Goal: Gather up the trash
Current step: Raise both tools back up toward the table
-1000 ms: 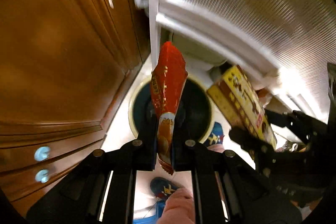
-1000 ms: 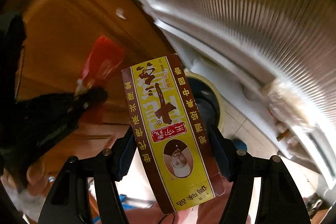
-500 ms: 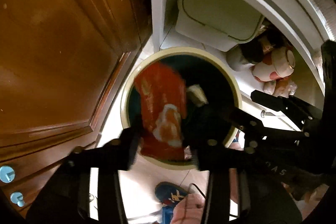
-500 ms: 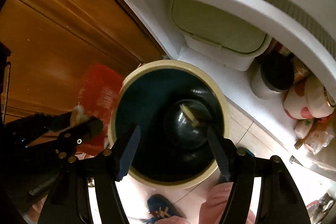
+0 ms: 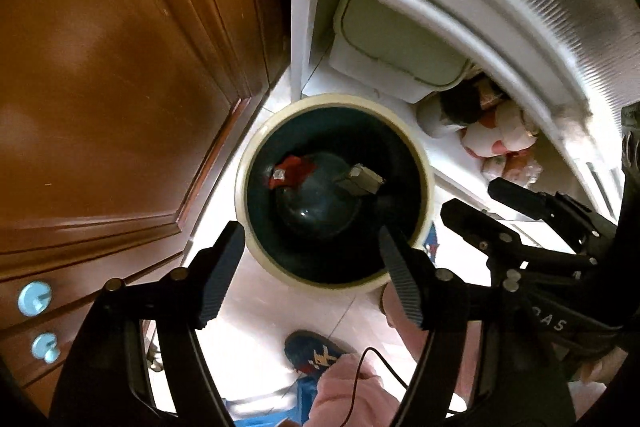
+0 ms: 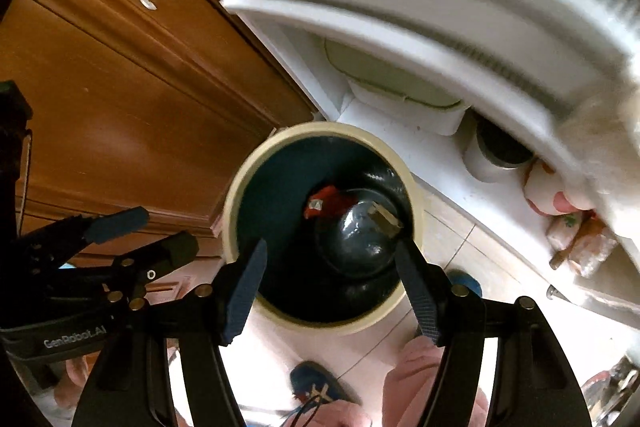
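Both claws, the left claw (image 5: 312, 271) just opened and the right claw (image 6: 334, 291), hang wide and empty directly above the bin (image 5: 256, 147), where the red wrapper (image 5: 292, 169) and box (image 5: 360, 181) lie.

One round bin (image 5: 424, 187), two pieces of trash inside it: one red wrapper (image 5: 294, 169), one box (image 5: 362, 181). Two grippers, two blue knobs (image 5: 35, 298), one shoe (image 5: 314, 351).

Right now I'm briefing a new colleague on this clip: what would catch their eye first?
The round trash bin with its cream rim and dark inside fills the middle of both views, on the pale tile floor beside the brown wooden cabinet. Deep inside lie a red wrapper and a box. The left gripper and the right gripper hang open and empty above it.
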Demonstrator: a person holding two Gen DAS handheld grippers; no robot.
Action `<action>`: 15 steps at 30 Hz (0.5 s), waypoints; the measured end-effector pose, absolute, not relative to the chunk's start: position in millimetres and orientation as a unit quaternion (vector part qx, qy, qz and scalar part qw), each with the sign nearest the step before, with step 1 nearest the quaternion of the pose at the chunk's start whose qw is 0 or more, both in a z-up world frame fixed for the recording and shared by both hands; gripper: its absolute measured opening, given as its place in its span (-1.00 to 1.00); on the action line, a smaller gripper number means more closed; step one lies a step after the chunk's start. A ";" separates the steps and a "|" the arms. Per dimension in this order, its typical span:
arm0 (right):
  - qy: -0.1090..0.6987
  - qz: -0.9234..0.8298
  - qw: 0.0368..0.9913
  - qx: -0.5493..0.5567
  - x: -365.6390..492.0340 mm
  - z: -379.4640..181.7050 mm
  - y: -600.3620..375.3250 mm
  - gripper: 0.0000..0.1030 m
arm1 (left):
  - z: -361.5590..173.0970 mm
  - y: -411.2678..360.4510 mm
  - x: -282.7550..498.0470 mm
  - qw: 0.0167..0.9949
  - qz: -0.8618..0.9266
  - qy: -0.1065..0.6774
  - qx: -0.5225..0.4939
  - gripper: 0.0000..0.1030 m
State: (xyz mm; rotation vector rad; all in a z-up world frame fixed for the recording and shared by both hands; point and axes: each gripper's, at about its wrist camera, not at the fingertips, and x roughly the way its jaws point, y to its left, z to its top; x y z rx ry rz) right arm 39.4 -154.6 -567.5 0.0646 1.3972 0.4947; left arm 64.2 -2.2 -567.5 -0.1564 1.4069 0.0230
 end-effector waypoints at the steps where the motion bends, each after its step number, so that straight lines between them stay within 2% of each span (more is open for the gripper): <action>1: 0.634 0.225 0.739 0.030 38.2 -554.9 -156.9 0.32 | -556.1 -4.0 63.1 0.762 0.011 0.644 -0.071 0.30; 5: 0.624 0.225 0.748 0.029 33.3 -502.0 -168.3 0.32 | -504.2 -8.0 57.9 0.771 0.008 0.633 -0.069 0.30; 15: 0.562 0.275 0.780 0.011 7.7 -332.0 -185.2 0.33 | -335.5 -16.4 36.4 0.811 -0.025 0.580 -0.080 0.31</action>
